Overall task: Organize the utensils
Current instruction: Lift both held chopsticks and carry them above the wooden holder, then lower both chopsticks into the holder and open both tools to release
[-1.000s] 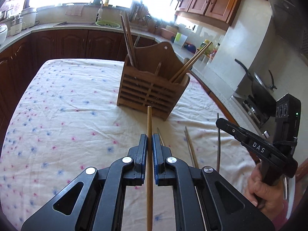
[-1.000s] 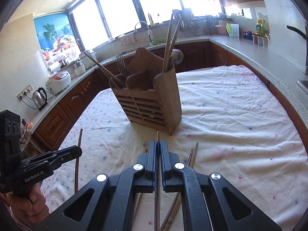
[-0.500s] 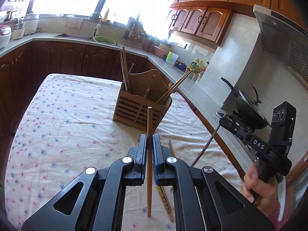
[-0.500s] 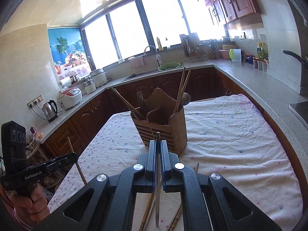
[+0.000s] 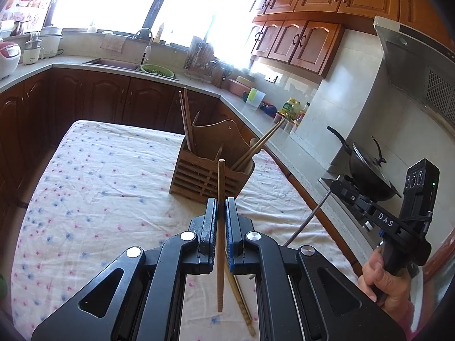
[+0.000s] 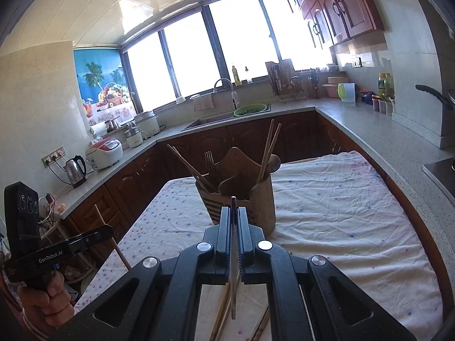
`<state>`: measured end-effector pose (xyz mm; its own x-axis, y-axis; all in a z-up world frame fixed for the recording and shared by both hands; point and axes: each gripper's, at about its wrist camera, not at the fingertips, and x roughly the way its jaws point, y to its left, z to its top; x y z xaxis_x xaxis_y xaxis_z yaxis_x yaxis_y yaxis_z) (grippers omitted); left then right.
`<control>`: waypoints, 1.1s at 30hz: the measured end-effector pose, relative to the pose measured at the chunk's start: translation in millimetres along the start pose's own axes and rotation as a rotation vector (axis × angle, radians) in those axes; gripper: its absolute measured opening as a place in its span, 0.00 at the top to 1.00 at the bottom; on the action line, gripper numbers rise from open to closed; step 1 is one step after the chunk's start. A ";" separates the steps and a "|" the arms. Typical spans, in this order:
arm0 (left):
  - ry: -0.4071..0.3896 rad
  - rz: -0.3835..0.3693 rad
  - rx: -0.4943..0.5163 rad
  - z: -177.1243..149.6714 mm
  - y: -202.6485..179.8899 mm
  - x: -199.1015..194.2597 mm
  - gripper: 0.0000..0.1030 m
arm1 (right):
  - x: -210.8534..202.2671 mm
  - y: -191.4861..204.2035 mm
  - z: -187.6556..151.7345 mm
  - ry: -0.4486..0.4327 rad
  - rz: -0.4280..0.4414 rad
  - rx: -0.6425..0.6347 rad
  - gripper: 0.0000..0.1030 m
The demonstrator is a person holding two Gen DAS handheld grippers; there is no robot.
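My left claw (image 5: 220, 224) is clenched on a wooden chopstick (image 5: 220, 236), my right claw (image 6: 233, 233) on a thin metal chopstick (image 6: 233, 255). Loose chopsticks (image 6: 220, 316) lie on the tablecloth (image 5: 99, 184) below. Farther off stands the wooden holder (image 5: 210, 170), chopsticks upright inside.

We saw a slatted wooden holder (image 5: 209, 174) upright on the cloth, with chopsticks and a fork (image 6: 209, 159) in it. A wooden chopstick (image 5: 220, 227) and a thin, perhaps metal, one (image 6: 233, 255) were held raised; more chopsticks (image 5: 241, 304) lay flat.
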<state>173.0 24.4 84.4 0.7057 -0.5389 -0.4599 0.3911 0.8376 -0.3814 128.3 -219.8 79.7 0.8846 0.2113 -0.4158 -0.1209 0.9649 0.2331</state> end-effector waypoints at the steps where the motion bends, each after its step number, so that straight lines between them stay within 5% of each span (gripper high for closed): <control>1: -0.005 0.002 0.000 1.2 -0.2 0.4 0.95 | 0.3 -0.4 0.5 -0.002 0.000 0.000 0.96; 14: -0.093 0.019 0.027 43.4 -6.6 6.5 0.95 | 8.4 -6.0 23.3 -0.038 0.000 0.001 0.96; 25: -0.257 0.052 0.096 124.5 -21.8 18.2 0.95 | 22.6 3.3 90.8 -0.185 0.003 -0.036 0.96; 33: -0.355 0.103 0.056 169.4 -11.9 58.7 0.95 | 59.0 -3.2 131.4 -0.250 -0.025 -0.031 0.96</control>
<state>309.8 -2.0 197.8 0.8999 -0.3958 -0.1834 0.3326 0.8946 -0.2985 240.1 -230.9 170.0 0.9709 0.1457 -0.1898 -0.1078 0.9746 0.1965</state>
